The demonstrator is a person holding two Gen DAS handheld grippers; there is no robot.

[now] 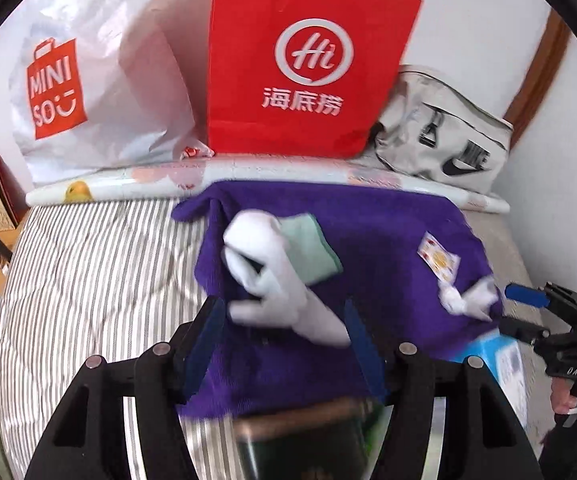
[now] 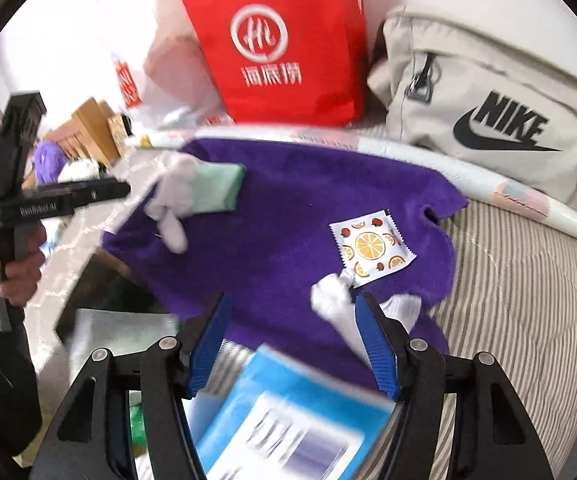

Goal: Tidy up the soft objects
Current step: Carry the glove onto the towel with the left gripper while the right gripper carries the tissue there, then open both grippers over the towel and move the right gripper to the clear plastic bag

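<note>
A purple towel [image 1: 368, 240] [image 2: 296, 216] lies on the striped bed. On it lie a white sock with a mint-green cuff [image 1: 280, 264] [image 2: 192, 196], a small orange-print sachet [image 1: 438, 260] [image 2: 372, 246] and a second crumpled white sock [image 1: 468, 300] [image 2: 336, 304]. My left gripper [image 1: 284, 344] is open, its blue pads either side of the green-cuffed sock's lower end. My right gripper [image 2: 292, 344] is open over the towel's near edge, the second sock against its right pad. The right gripper [image 1: 528, 300] shows at the right of the left wrist view.
A red paper bag [image 1: 304, 60] [image 2: 280, 40], a white Miniso bag [image 1: 88, 92] and a beige Nike bag [image 1: 444, 140] [image 2: 488, 96] stand along the wall behind a rolled mat [image 1: 128, 184]. A blue box [image 2: 288, 412] and a dark container [image 1: 308, 440] lie near me.
</note>
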